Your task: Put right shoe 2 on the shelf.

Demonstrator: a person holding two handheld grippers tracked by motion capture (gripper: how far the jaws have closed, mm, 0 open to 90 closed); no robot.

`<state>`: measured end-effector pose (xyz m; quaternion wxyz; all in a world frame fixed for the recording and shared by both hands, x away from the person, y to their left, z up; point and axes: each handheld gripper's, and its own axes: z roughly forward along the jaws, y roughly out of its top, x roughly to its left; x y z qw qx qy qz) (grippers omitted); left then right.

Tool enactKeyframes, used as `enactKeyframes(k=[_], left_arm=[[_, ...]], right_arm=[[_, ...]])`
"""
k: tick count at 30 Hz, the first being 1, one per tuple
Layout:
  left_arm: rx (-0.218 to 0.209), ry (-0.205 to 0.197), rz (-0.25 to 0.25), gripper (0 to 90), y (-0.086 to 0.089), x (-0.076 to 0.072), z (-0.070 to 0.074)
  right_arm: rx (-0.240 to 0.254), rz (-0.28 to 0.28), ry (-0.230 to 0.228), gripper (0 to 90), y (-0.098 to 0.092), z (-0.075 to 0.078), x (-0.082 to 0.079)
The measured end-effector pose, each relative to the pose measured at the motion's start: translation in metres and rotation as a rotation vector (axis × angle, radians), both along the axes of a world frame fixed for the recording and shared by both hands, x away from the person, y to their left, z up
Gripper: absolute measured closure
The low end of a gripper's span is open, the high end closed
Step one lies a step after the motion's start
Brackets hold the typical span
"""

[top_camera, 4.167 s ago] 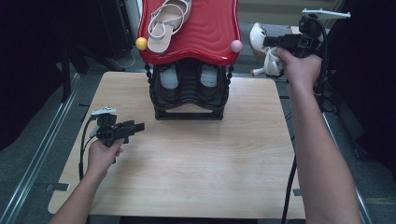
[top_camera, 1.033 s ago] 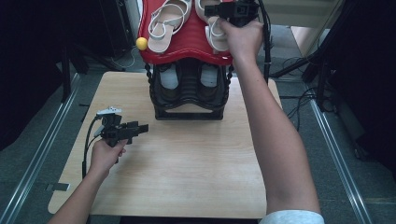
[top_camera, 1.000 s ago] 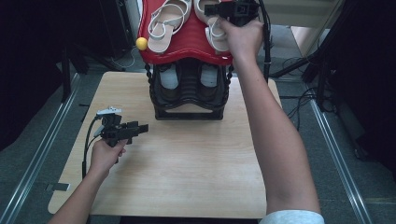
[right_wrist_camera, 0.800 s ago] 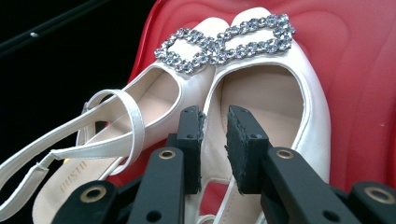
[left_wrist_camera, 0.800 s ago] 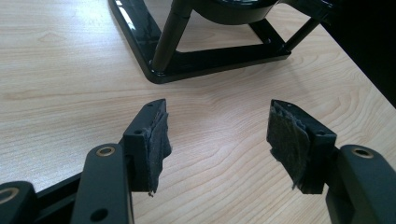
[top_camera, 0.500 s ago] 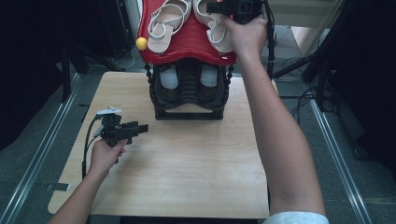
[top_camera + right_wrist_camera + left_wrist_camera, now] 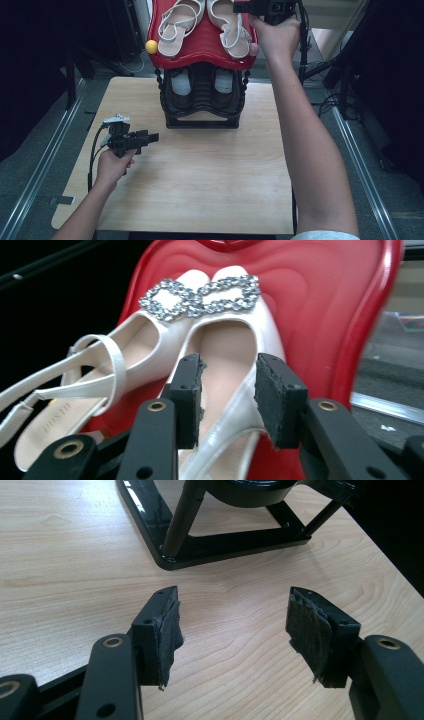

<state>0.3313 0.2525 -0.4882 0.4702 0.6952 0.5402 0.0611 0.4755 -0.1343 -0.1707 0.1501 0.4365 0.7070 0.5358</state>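
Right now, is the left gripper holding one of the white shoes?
No, the left gripper has open jaws with nothing between them, low over the bare wooden table; both white shoes lie on the red tray.

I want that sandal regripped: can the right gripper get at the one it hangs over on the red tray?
Probably yes. The right gripper hangs just above that sandal, jaws apart after just opening, nothing between pads and shoe; the other sandal lies aside.

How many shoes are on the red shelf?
2: the left sandal lies on the red shelf, and the right sandal lies beside it, toes touching, near the right claw.
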Motion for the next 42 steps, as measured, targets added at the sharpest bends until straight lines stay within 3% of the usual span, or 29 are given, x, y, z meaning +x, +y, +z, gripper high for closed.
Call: enactKeyframes(k=[23, 27, 42], left_arm=[[0.002, 0.003, 0.001, 38.9, 0.0, 0.0, 0.0], [0.004, 0.002, 0.001, 38.9, 0.0, -0.001, 0.001], [0.006, 0.0, 0.001, 38.9, -0.001, 0.0, -0.001]], right_arm=[[-0.015, -0.054, -0.01, 58.6, -0.05, -0.029, -0.006], [0.015, -0.056, 0.001, 58.5, -0.061, -0.039, -0.008], [0.0, -0.072, 0.018, 57.9, -0.089, -0.09, -0.022]])
